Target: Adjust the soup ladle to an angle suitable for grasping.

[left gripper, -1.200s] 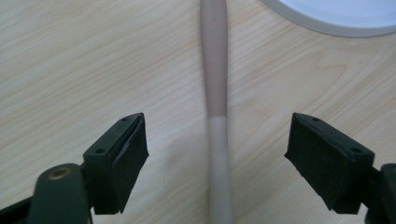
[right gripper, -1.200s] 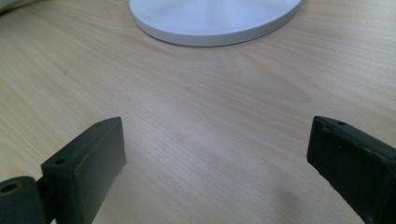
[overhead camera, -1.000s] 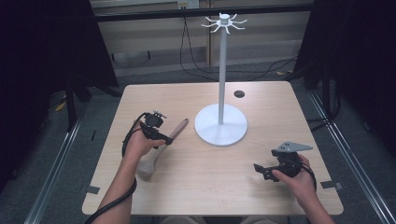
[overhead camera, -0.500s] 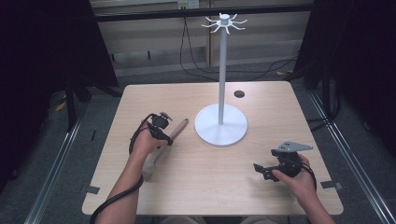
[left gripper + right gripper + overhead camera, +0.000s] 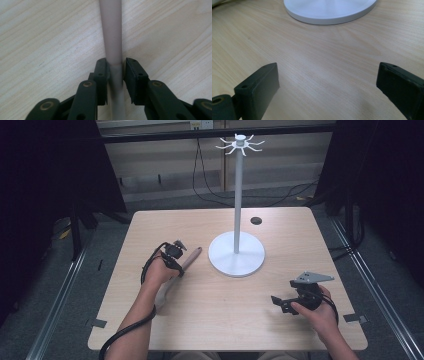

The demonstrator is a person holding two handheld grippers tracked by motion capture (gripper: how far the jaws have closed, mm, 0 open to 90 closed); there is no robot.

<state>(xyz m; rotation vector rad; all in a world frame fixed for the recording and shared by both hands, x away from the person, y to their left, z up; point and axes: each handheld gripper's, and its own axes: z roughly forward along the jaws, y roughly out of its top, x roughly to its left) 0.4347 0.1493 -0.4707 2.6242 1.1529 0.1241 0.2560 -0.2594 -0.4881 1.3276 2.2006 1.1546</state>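
Observation:
A beige long-handled utensil [image 5: 192,256] lies on the wooden table [image 5: 215,320], left of a white stand. My left gripper [image 5: 175,259] points down on its handle. In the left gripper view the handle [image 5: 113,37] runs up between the jaws, and my left gripper [image 5: 115,72] has just been closing and now presses on it from both sides. My right gripper [image 5: 280,303] rests near the front right of the table, held in a hand. Its jaws stand wide apart over bare wood, and nothing is between them in the right gripper view [image 5: 328,82].
The white stand has a round base [image 5: 236,257], a tall pole [image 5: 239,195] and a ring of hooks at the top [image 5: 240,142]. Its base edge [image 5: 329,12] lies ahead of my right gripper. A small black disc [image 5: 256,220] sits at the back of the table.
My left gripper has shifted slightly right onto the utensil's handle and its jaws have closed on it. The right hand and gripper have not moved.

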